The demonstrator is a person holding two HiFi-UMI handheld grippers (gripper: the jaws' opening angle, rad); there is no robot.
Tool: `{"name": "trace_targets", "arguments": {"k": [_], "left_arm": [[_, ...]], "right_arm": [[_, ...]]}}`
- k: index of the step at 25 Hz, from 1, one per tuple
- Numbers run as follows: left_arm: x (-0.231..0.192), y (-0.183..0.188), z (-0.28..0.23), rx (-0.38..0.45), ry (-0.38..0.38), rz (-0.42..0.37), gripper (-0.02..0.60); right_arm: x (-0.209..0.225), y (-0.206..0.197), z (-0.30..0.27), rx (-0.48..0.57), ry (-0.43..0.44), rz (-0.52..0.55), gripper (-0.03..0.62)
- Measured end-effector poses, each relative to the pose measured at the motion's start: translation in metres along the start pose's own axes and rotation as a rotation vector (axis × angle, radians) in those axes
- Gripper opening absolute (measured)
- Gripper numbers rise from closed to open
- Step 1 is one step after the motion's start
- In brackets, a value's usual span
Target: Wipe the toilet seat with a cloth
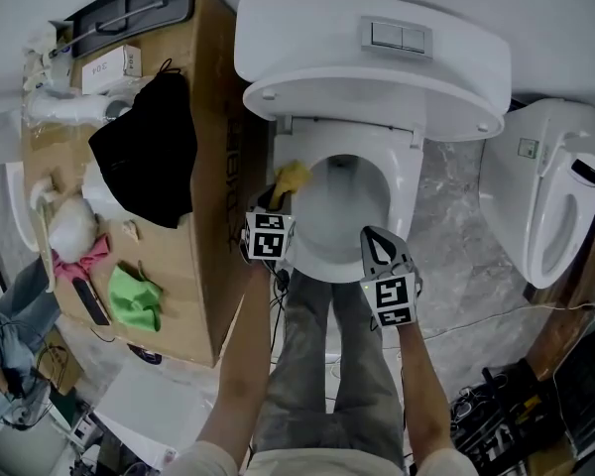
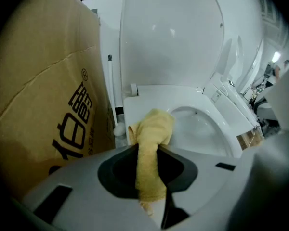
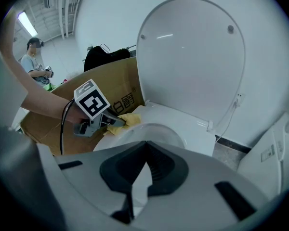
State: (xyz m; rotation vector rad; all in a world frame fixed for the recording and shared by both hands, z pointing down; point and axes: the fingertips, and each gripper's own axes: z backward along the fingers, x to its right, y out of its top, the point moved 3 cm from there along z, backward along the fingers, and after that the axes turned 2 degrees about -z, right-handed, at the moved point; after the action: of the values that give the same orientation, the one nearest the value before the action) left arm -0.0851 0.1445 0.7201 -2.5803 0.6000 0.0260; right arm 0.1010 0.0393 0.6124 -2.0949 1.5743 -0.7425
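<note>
Just left of the left gripper point(image 2: 148, 154) stands a brown cardboard box point(image 1: 193, 286). Further left, a black bag point(image 1: 149, 152) and a crumpled green cloth point(image 1: 134, 300) lie on its top. The left gripper's jaws are clamped on a folded yellow cloth point(image 2: 152, 128). The cloth sticks out ahead of the tips and rests on the left rear part of the white oval toilet seat point(image 1: 405, 191). A raised white lid point(image 3: 192, 57) is seen beyond both grippers. To the right, the right gripper point(image 3: 143, 162) is held over the front right of the seat. Its jaws are brought together with nothing between them. A second white toilet point(image 1: 550, 196) stands well to its right.
</note>
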Motion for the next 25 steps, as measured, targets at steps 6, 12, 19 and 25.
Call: {"name": "trace_targets", "arguments": {"k": [6, 12, 19, 25], "left_arm": [[0.007, -0.024, 0.009, -0.016, -0.022, 0.078, 0.095], [0.010, -0.014, 0.038, 0.045, -0.037, 0.114, 0.095], [0.031, 0.014, 0.102, 0.107, -0.050, 0.049, 0.095], [0.062, 0.062, 0.168, 0.197, -0.104, -0.049, 0.095]], "right_arm": [[-0.004, -0.003, 0.017, -0.001, 0.002, 0.008, 0.008], [-0.005, 0.007, 0.037, 0.011, -0.003, 0.028, 0.008], [-0.009, 0.038, 0.071, 0.042, -0.025, 0.022, 0.008], [-0.014, 0.079, 0.110, 0.090, -0.042, 0.022, 0.006]]}}
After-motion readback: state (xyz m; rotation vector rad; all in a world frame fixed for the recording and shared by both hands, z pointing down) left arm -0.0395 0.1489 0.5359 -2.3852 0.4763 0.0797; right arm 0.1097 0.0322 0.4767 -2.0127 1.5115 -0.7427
